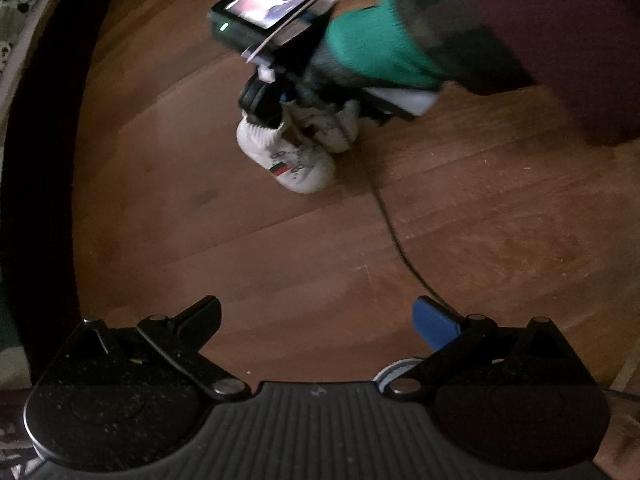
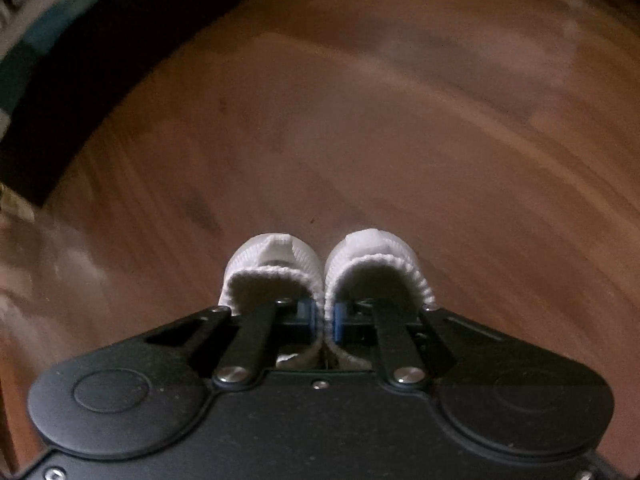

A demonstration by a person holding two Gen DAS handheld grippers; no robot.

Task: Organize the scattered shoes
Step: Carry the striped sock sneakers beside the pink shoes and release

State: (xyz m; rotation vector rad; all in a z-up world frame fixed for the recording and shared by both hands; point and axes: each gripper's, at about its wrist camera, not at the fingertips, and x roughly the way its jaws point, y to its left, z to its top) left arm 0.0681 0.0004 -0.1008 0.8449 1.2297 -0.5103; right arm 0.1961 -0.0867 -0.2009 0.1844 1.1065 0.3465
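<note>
**Right gripper pinching a pair of white baby shoes by their inner collars; left gripper idle**

*Left wrist view.* We look down on a wooden floor (image 1: 460,220). At 12 o'clock the right gripper (image 1: 276,114), carried by a hand in a green glove (image 1: 376,52), reaches down into the pair of white shoes (image 1: 298,152). One shoe points toward 5 o'clock and shows a green-and-red stripe on its side; the second stands touching it on the 2 o'clock side, largely hidden by the tool. A thin dark cable (image 1: 390,232) trails across the boards from the shoes toward 5 o'clock. At 6 o'clock our own left gripper (image 1: 316,320) stands with its jaws spread wide and only bare floor between them: it grasps nothing and, we judge, is kept clear so as not to disturb the pick.

*Right wrist view.* The two shoes (image 2: 326,272) sit side by side at 6 o'clock, their knitted openings facing the camera. The blue fingertips (image 2: 339,316) of the right gripper (image 2: 323,316) are clenched together with the two adjoining collar walls pressed between them, one finger inside each shoe. We read this hold as deliberate: gripping the touching inner edges lets one tool carry both shoes as a pair. The floor is streaked with blur, which suggests the pair is being carried. Whether the soles touch the boards we cannot tell. No destination for the shoes appears in either view.
</note>
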